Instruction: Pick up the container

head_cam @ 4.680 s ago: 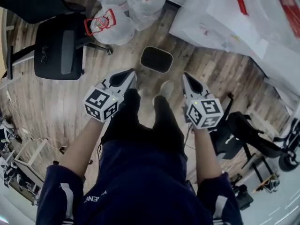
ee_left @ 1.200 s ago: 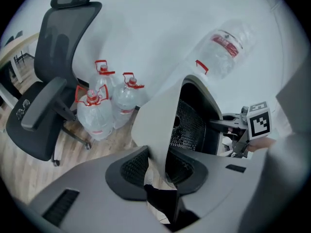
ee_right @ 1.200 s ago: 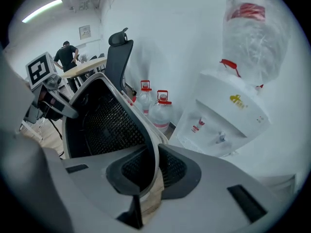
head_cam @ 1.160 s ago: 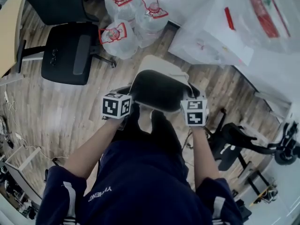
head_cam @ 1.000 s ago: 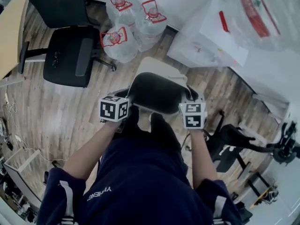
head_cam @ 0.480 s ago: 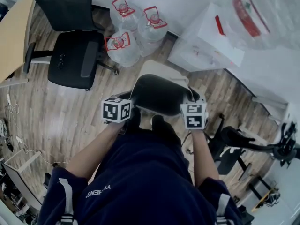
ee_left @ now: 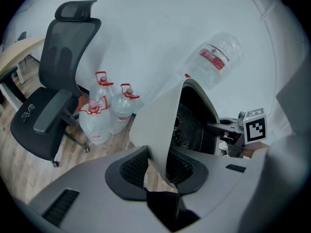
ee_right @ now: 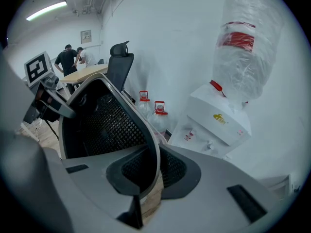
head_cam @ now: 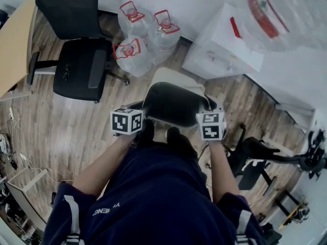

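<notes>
The container (head_cam: 171, 102) is a beige bin with a black mesh-lined inside, held up off the floor in front of the person's legs, its mouth facing the head camera. My left gripper (head_cam: 143, 113) is shut on its left rim; in the left gripper view the beige wall (ee_left: 158, 120) runs down between the two pads (ee_left: 132, 168). On the opposite rim my right gripper (head_cam: 206, 105) is shut too, and the right gripper view shows the rim (ee_right: 146, 135) pinched between its jaws. Each gripper view shows the other gripper across the bin (ee_left: 233, 128), (ee_right: 47, 100).
Three water jugs (head_cam: 139, 34) stand on the wood floor by the wall. A black office chair (head_cam: 76, 68) is at the left beside a desk (head_cam: 13, 45). A white water dispenser (head_cam: 222, 47) with a large bottle (head_cam: 278, 14) is at the right. Dark equipment (head_cam: 276, 154) sits lower right.
The container lay on the floor ahead of the open grippers several seconds ago; now it hangs lifted between both. Over the last second it has barely moved.
</notes>
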Demonstrator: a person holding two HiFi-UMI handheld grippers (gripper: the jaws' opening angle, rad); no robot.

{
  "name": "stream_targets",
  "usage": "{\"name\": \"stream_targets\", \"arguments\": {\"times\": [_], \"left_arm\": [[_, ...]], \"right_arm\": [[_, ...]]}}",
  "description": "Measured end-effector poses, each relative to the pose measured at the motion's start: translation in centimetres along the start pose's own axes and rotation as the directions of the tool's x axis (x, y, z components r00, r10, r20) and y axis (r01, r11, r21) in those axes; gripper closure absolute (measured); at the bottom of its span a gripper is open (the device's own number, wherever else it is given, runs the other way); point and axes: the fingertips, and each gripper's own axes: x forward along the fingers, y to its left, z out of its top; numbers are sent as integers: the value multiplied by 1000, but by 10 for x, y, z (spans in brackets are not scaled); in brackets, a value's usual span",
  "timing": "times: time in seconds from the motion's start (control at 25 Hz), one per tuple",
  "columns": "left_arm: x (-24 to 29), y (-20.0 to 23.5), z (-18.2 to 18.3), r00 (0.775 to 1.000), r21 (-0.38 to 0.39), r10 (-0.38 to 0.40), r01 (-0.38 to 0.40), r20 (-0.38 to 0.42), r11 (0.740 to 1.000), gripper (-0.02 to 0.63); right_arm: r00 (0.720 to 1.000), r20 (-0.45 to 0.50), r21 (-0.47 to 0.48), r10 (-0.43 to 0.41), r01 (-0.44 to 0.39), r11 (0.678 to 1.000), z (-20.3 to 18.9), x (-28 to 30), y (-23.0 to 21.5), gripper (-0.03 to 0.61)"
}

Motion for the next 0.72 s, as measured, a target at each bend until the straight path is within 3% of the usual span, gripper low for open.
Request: {"name": "stream_targets", "arguments": {"times": [0.72], "left_arm": [[8, 2, -1, 1000, -18, -5, 4, -20, 1000, 495]], "right_arm": [[1000, -17, 9, 5, -5, 1000, -5, 9, -4, 526]]}}
